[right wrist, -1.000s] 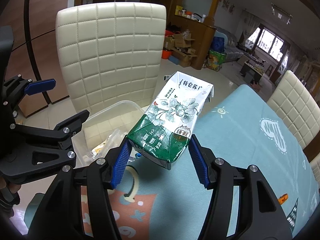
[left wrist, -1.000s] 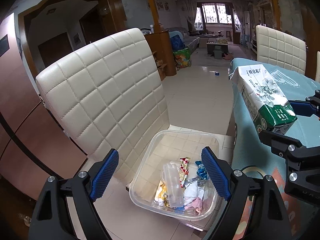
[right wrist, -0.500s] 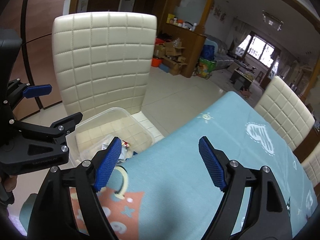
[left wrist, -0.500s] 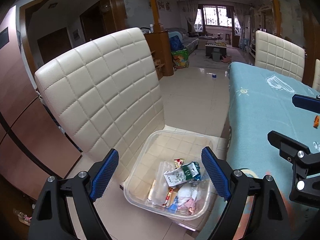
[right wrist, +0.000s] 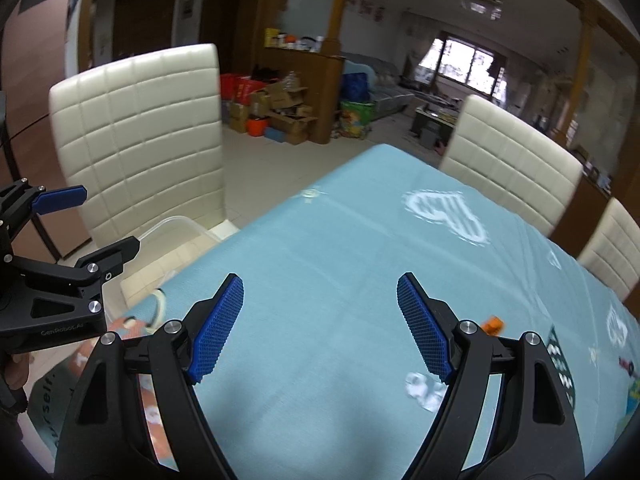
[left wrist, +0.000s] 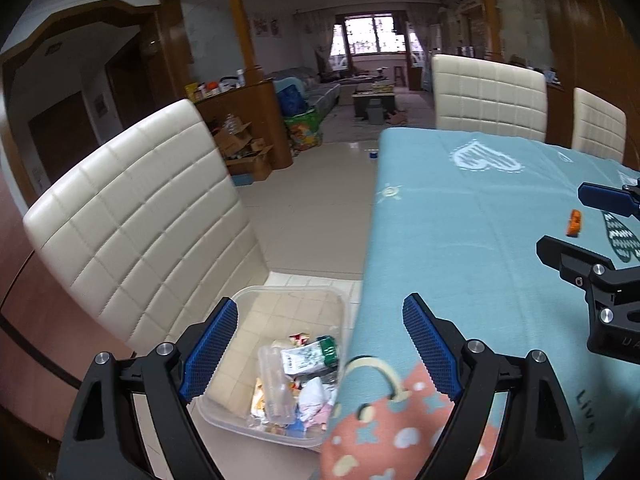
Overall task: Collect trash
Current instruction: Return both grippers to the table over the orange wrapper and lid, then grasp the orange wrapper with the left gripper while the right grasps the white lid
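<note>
1. Two grippers show, and both have their jaws apart with nothing between the pads.
2. The left gripper hangs over the near corner of the table, its left finger above the clear plastic bin and its right finger above the blue tablecloth.
3. The bin sits on the seat of the cream quilted chair, just beside the table edge.
4. Inside the bin lies the collected trash: a green and white carton on top, a clear plastic bottle, crumpled white paper and some small coloured wrappers.
5. The right gripper hovers above the tablecloth; its jaws have just been opening and no item sits between them.
6. A small orange scrap lies on the cloth just behind the right gripper's right finger, in the right wrist view.
7. The same scrap shows in the left wrist view near the right gripper's fingers, well apart from the bin.
8. A crumpled white piece sits on the cloth under the right gripper's right finger; what it is I cannot tell.
9. Two more cream chairs stand at the far side of the table.
</note>
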{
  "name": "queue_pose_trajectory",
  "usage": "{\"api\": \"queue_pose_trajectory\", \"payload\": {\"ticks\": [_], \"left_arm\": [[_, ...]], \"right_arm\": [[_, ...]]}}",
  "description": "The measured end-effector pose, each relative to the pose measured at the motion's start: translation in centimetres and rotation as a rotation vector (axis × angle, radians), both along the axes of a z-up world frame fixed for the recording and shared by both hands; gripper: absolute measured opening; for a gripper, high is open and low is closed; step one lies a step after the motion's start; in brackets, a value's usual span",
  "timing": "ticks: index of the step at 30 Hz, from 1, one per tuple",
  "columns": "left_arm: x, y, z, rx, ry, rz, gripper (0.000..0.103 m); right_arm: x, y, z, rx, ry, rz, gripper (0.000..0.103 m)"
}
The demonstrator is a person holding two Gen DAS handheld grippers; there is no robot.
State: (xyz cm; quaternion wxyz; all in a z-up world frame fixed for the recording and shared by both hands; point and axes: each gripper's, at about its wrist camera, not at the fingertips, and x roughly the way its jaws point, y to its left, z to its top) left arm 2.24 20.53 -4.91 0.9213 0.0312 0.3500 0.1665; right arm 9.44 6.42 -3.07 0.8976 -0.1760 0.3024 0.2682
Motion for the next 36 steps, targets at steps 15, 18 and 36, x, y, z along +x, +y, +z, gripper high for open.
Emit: {"api": "queue_pose_trajectory", "payload": {"ticks": [15,18,36], "left_arm": [[3.4,-9.0,1.1,0.002,0.014,-0.211,0.083],[3.8,-10.5,0.8,0.003,0.026,-0.231,0.083],[6.8,-14.0,-1.6,0.014,0.108,-0.275,0.083]], "right_arm": [[1.6,-11.0,-1.9,0.026,0.085,-0.192,0.079],[2.2,-13.0,-3.4,0.035,0.148,-0.221,0.078],[5.8,-14.7,-8.5,0.044,0.316,-0.228,0.042]]}}
